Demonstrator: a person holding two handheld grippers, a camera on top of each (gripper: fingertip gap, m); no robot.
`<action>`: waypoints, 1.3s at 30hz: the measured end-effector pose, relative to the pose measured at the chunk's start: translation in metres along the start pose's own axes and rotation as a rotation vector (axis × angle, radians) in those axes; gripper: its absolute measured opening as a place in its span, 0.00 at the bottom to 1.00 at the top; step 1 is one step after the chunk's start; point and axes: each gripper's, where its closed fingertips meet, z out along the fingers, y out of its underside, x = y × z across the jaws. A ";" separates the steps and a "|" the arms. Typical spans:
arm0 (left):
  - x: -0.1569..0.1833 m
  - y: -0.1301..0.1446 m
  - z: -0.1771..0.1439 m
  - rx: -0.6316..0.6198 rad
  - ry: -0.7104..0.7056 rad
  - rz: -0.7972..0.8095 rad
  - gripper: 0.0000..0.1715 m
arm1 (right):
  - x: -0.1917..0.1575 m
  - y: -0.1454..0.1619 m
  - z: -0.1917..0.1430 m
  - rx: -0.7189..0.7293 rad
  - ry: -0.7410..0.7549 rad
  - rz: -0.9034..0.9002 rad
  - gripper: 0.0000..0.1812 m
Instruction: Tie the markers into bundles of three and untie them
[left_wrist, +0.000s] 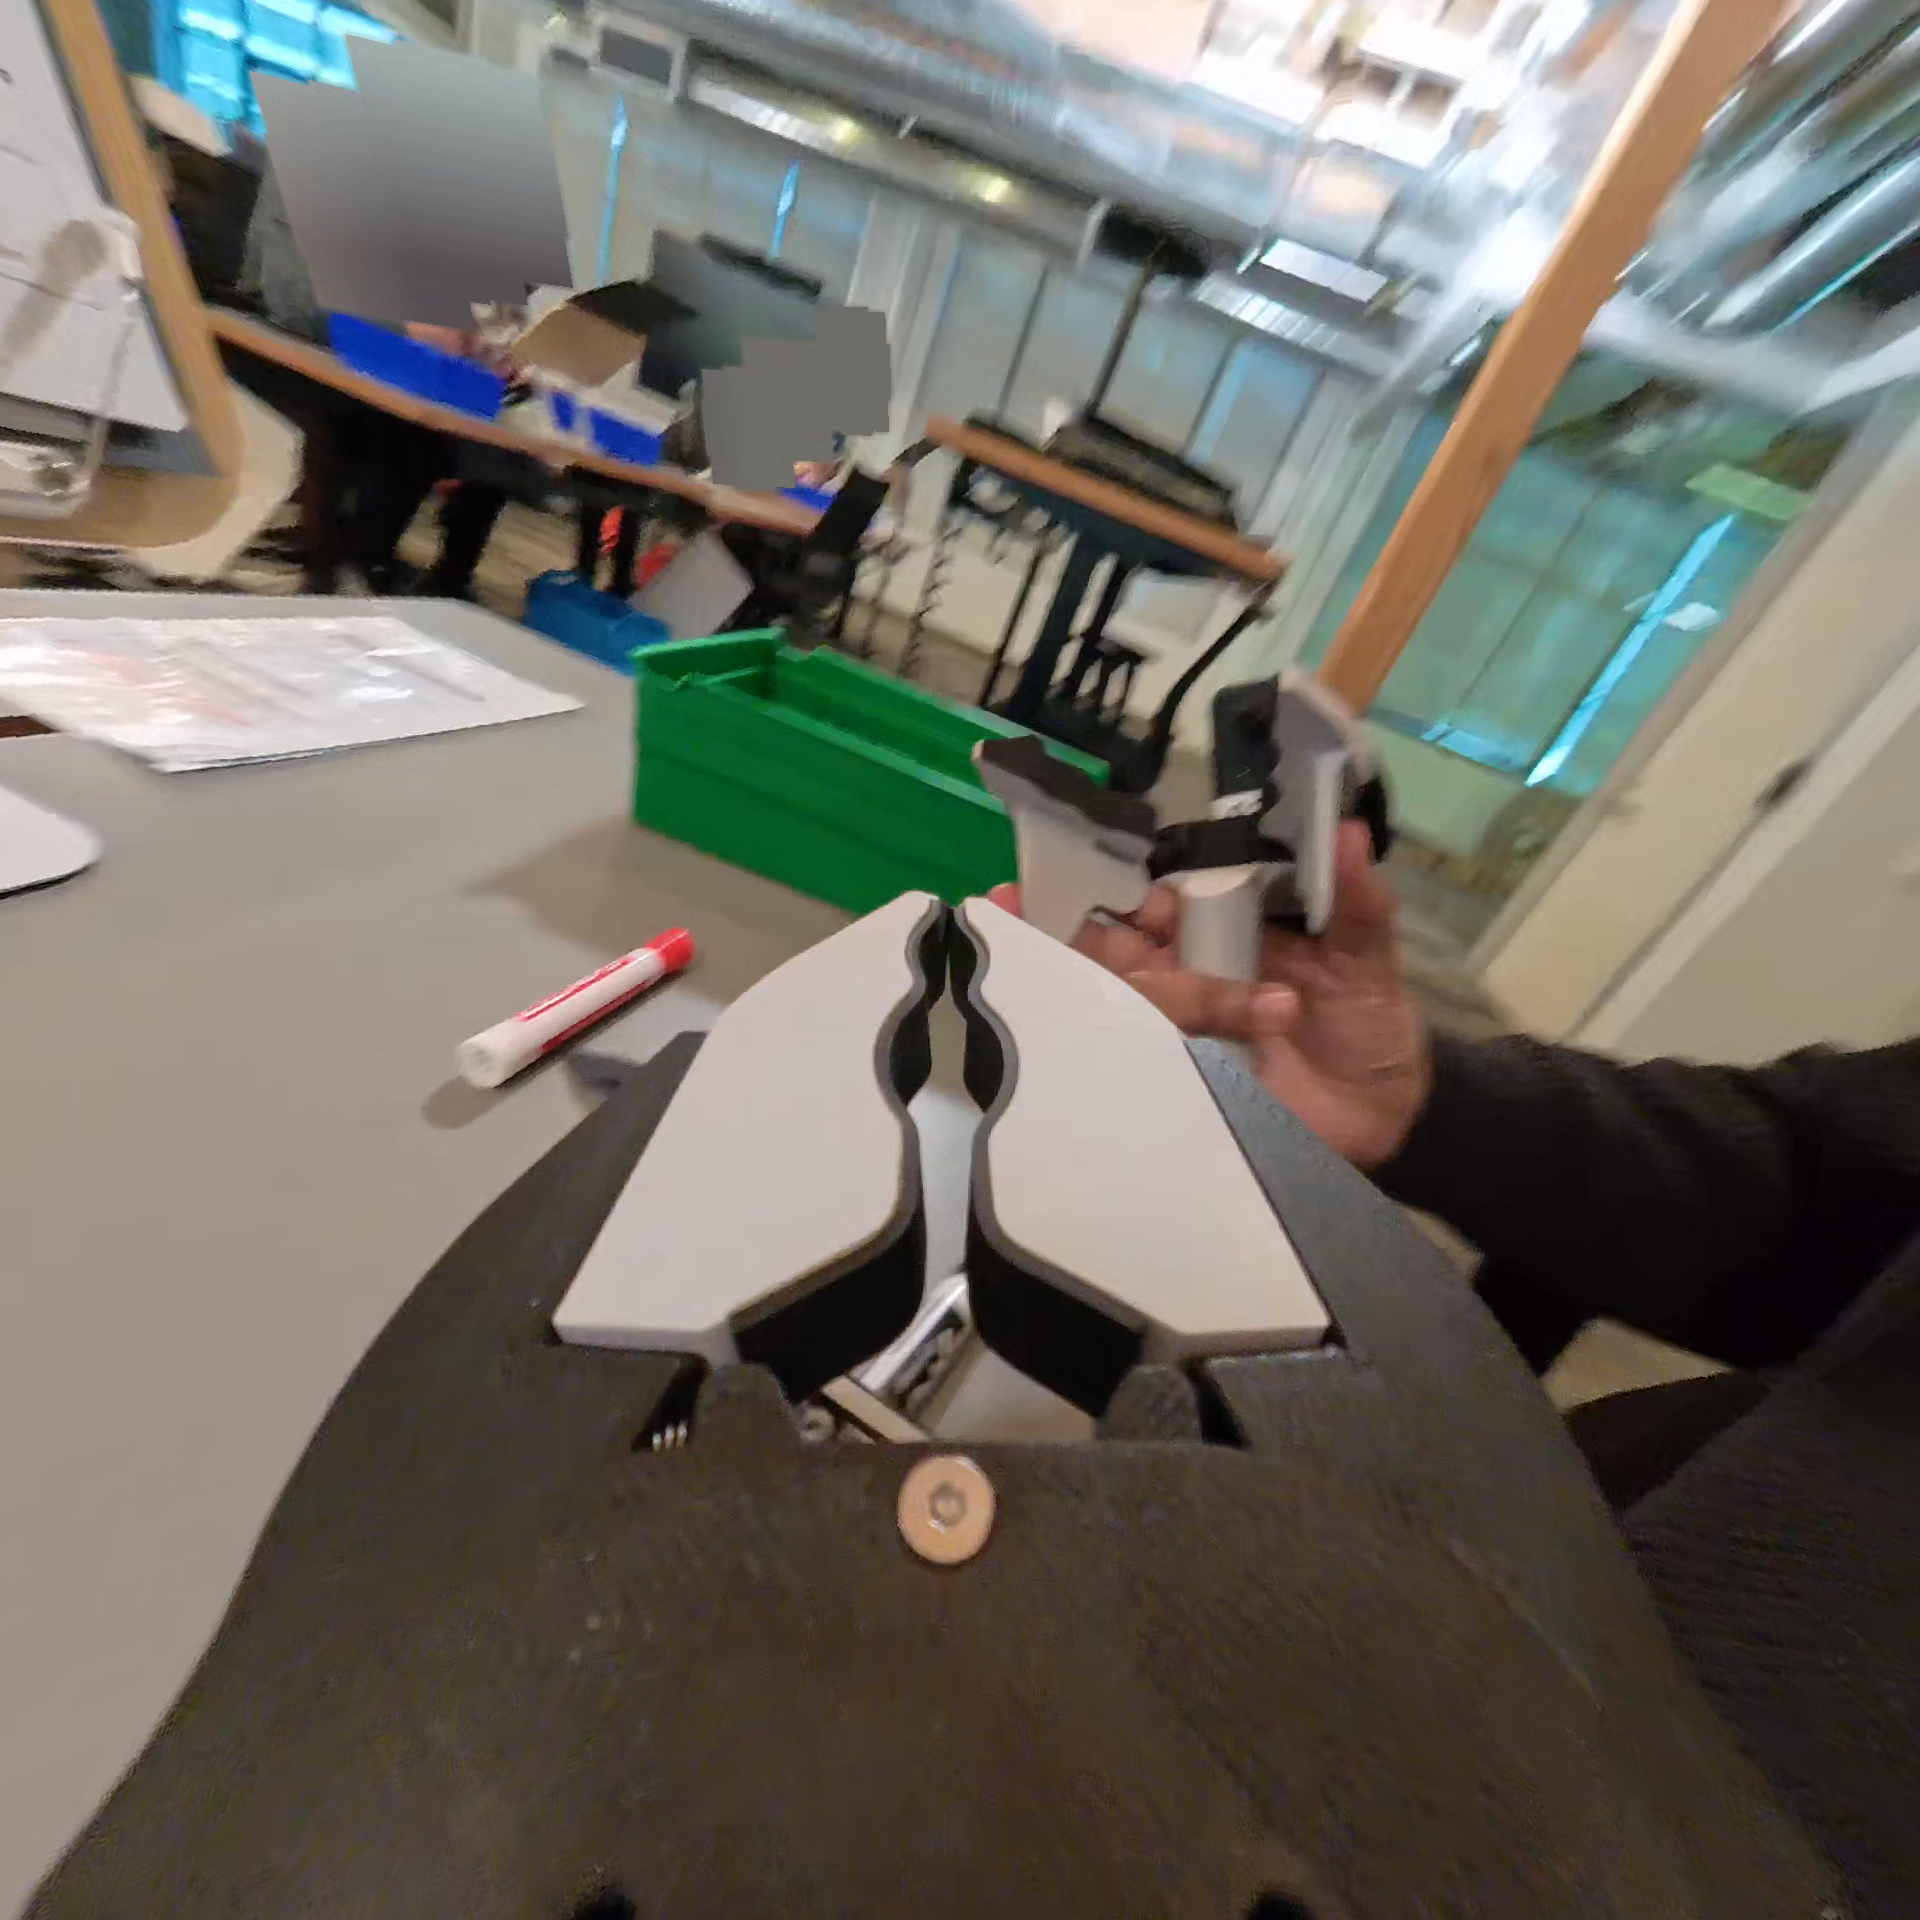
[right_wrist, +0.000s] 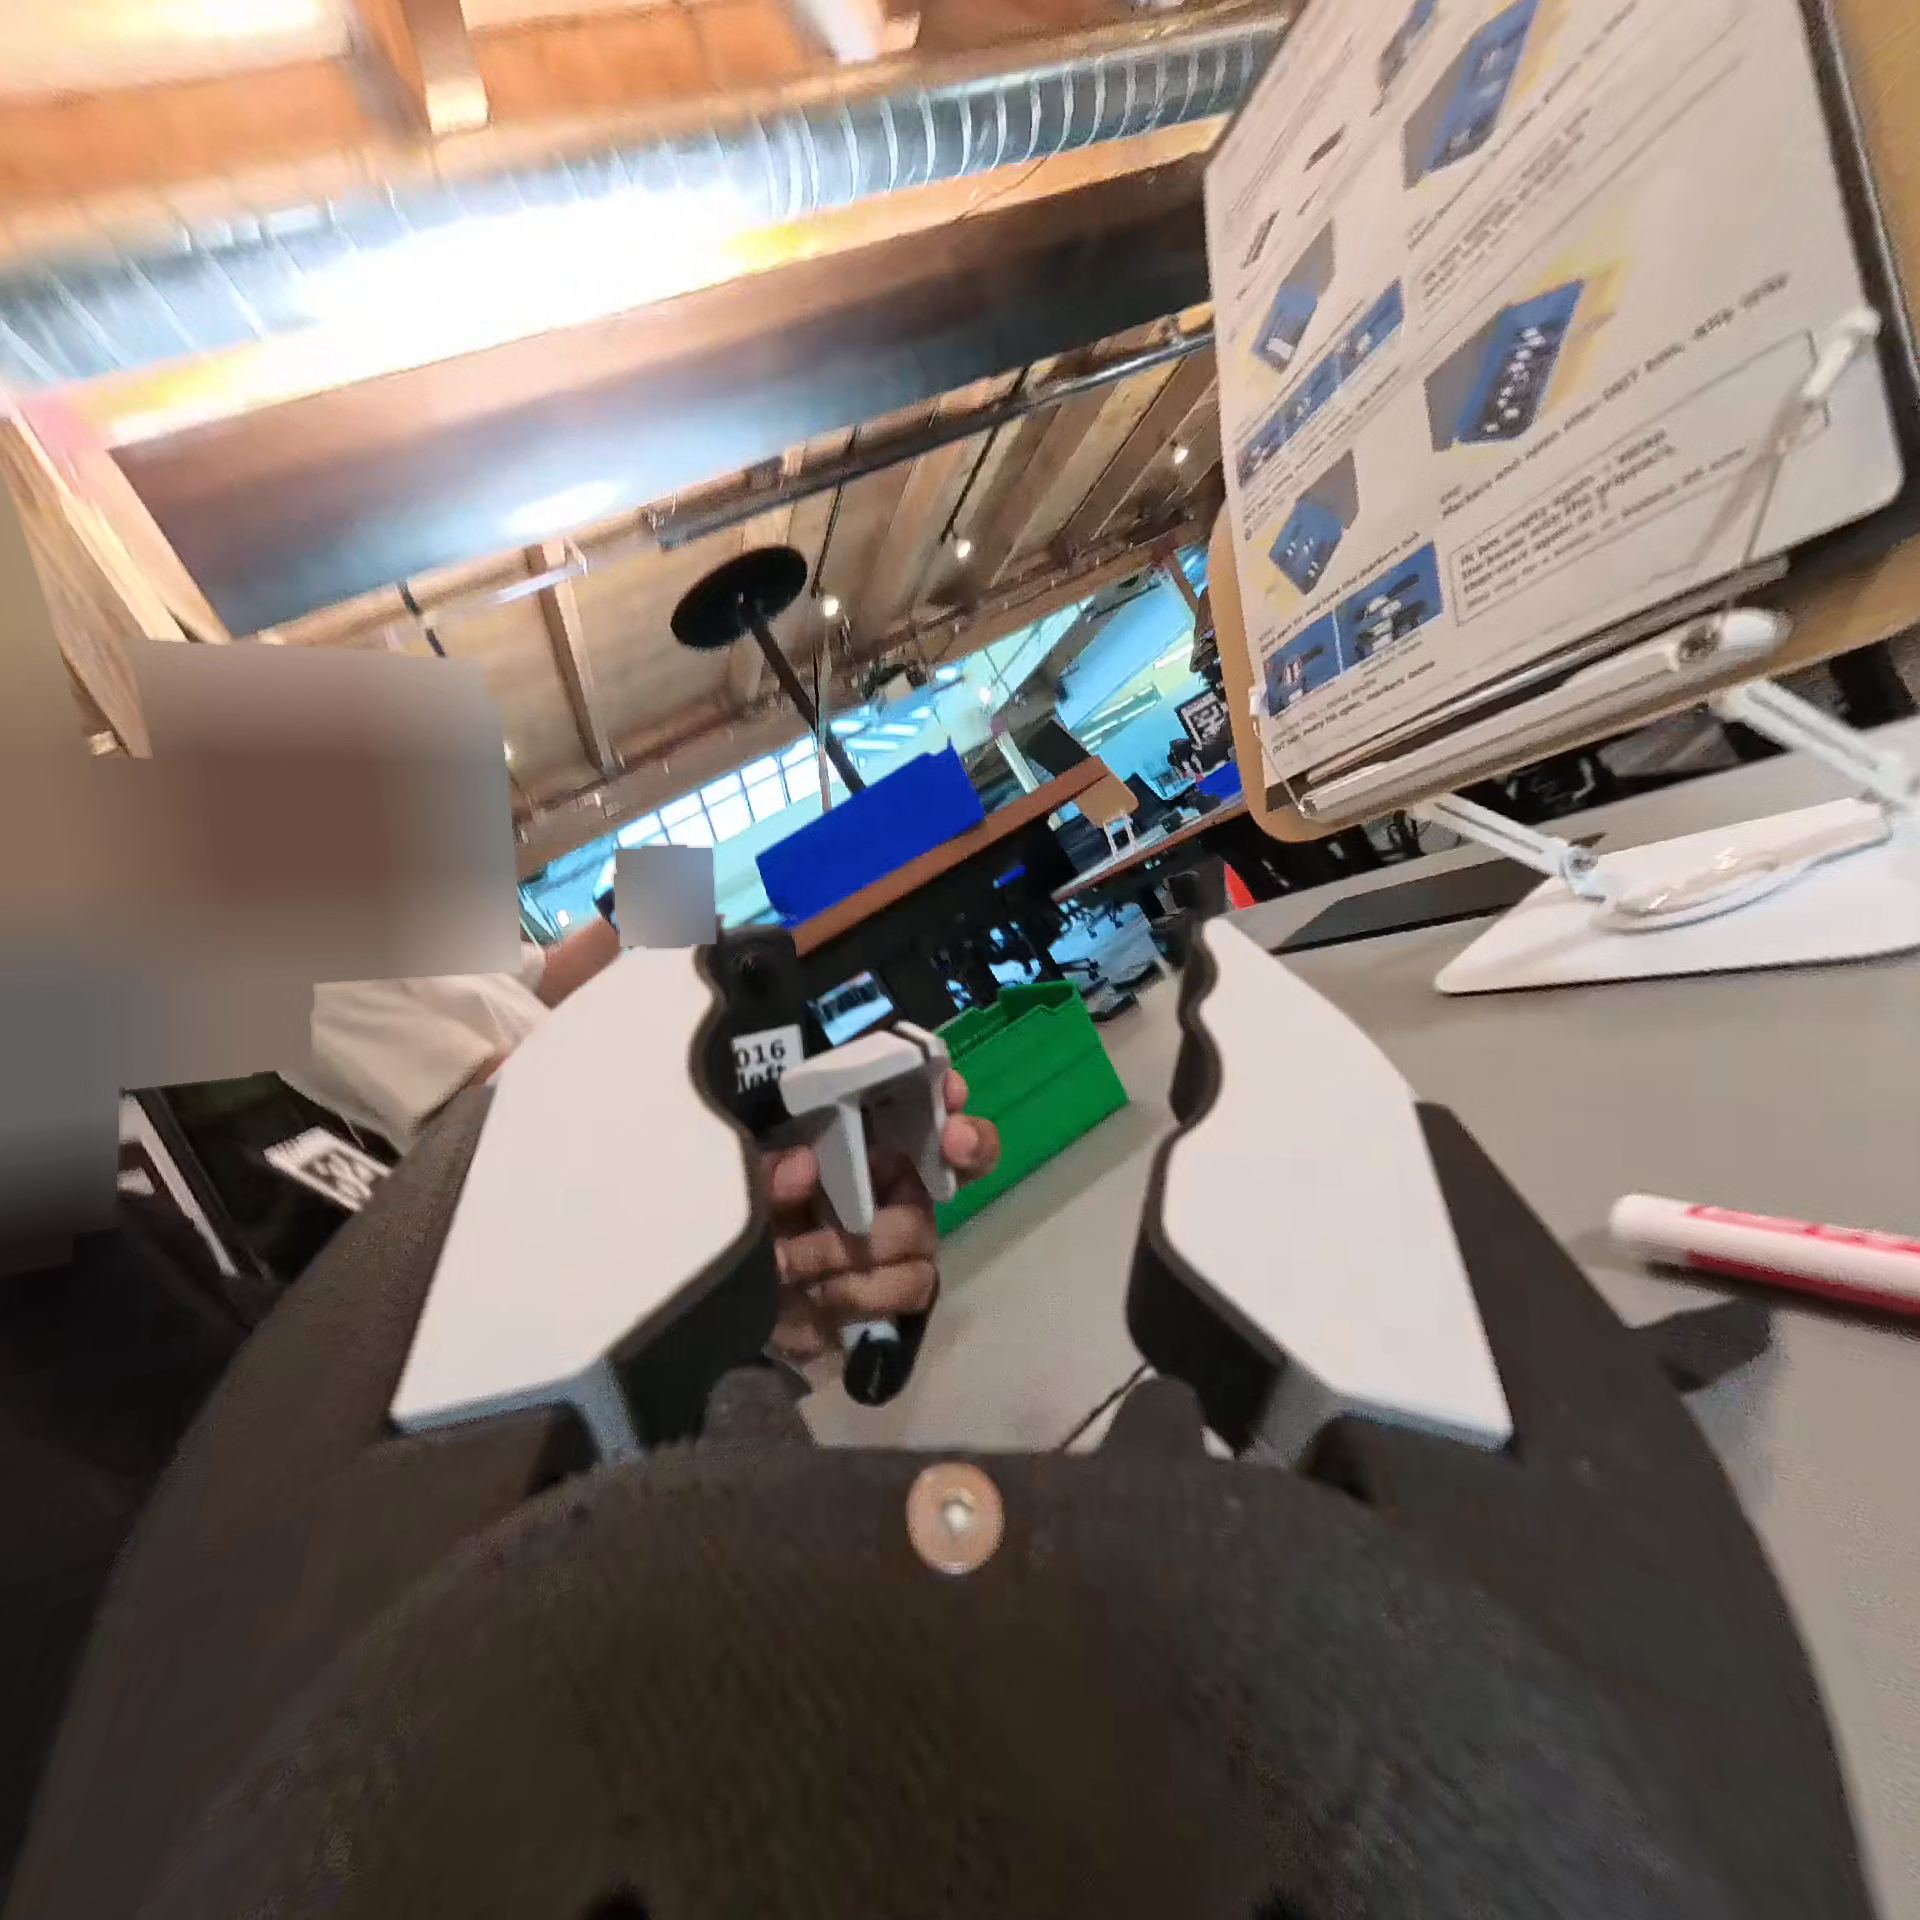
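A white marker with a red cap (left_wrist: 577, 1006) lies on the grey table (left_wrist: 260, 987), left of my left gripper (left_wrist: 948, 920). My left gripper is raised above the table and shut, its black pads meeting at the tips. My right gripper (right_wrist: 961, 956) is wide open with nothing between its fingers, and is also lifted off the table. It shows in the left wrist view (left_wrist: 1184, 831), held by a hand just beyond my left fingertips. My left gripper shows in the right wrist view (right_wrist: 873, 1070), held by a hand. The marker also shows at the right edge of that view (right_wrist: 1766, 1247).
A green bin (left_wrist: 810, 769) stands on the table behind the grippers and also shows in the right wrist view (right_wrist: 1029, 1081). A clear plastic bag (left_wrist: 260, 675) lies at the far left. A document stand with printed sheets (right_wrist: 1538, 364) rises on a white base (right_wrist: 1683, 914). About 10 cm separates my left fingertips from my right.
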 end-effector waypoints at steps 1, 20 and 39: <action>-0.008 0.009 0.002 -0.056 -0.066 0.054 0.00 | 0.004 0.006 0.002 -0.002 0.021 0.034 0.46; -0.034 0.139 -0.107 -0.998 0.032 0.583 0.14 | 0.019 0.056 0.002 -0.258 0.015 0.230 0.38; -0.028 0.118 -0.191 -1.129 0.077 0.863 0.23 | 0.024 0.059 0.003 -0.254 0.012 0.284 0.35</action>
